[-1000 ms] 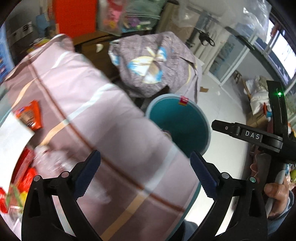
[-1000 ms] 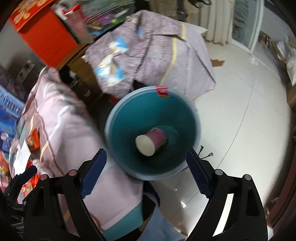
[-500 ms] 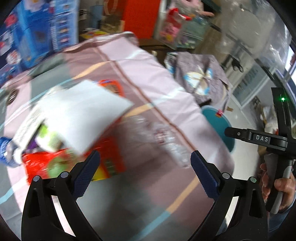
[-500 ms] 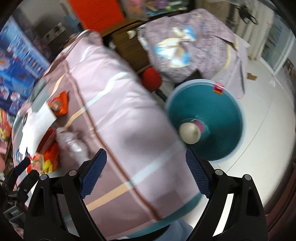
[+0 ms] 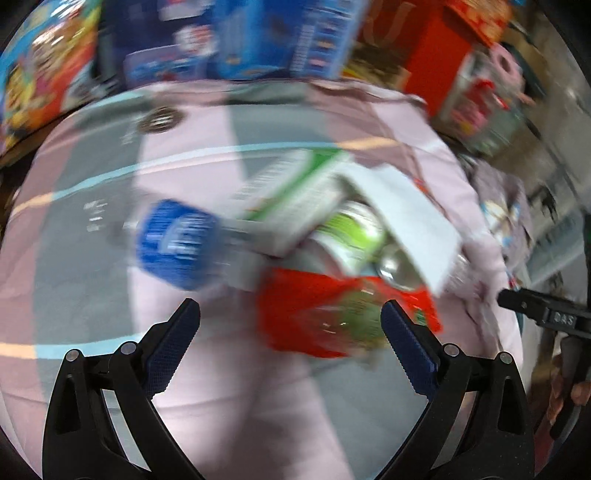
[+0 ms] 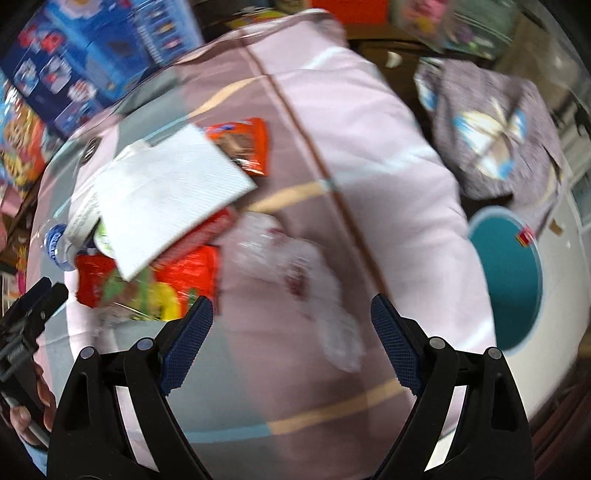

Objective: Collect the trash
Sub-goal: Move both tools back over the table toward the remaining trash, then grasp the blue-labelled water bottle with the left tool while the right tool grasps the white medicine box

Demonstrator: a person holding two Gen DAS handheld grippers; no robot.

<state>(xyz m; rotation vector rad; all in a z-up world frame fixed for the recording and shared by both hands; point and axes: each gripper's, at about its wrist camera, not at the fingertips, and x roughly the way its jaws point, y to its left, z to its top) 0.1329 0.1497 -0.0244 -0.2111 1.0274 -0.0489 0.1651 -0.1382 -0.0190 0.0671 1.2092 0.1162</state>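
A heap of trash lies on the pink and grey tablecloth (image 5: pixel 240 387). In it are a blue-labelled bottle (image 5: pixel 173 243), a green and white carton (image 5: pixel 295 199), a green can (image 5: pixel 354 240), a white paper sheet (image 5: pixel 410 225) and a red snack bag (image 5: pixel 332 314). My left gripper (image 5: pixel 290 317) hangs open just above the red bag's near edge, holding nothing. My right gripper (image 6: pixel 291 314) is open and empty over a crushed clear plastic bottle (image 6: pixel 295 273). An orange wrapper (image 6: pixel 243 147) lies beyond the white paper sheet (image 6: pixel 166 192). The teal bin (image 6: pixel 509 280) stands on the floor to the right.
Colourful toy boxes (image 5: pixel 258 33) and a red box (image 5: pixel 436 48) line the table's far side. A patterned cloth bundle (image 6: pixel 495 129) sits behind the bin. A hand (image 6: pixel 26 413) holds the left gripper (image 6: pixel 33 306) at the left edge. The table edge curves near the bin.
Both views have swung away from the teal bin and floor to the trash heap on the table. The bin has slid to the right edge. Both grippers have stayed open and empty.
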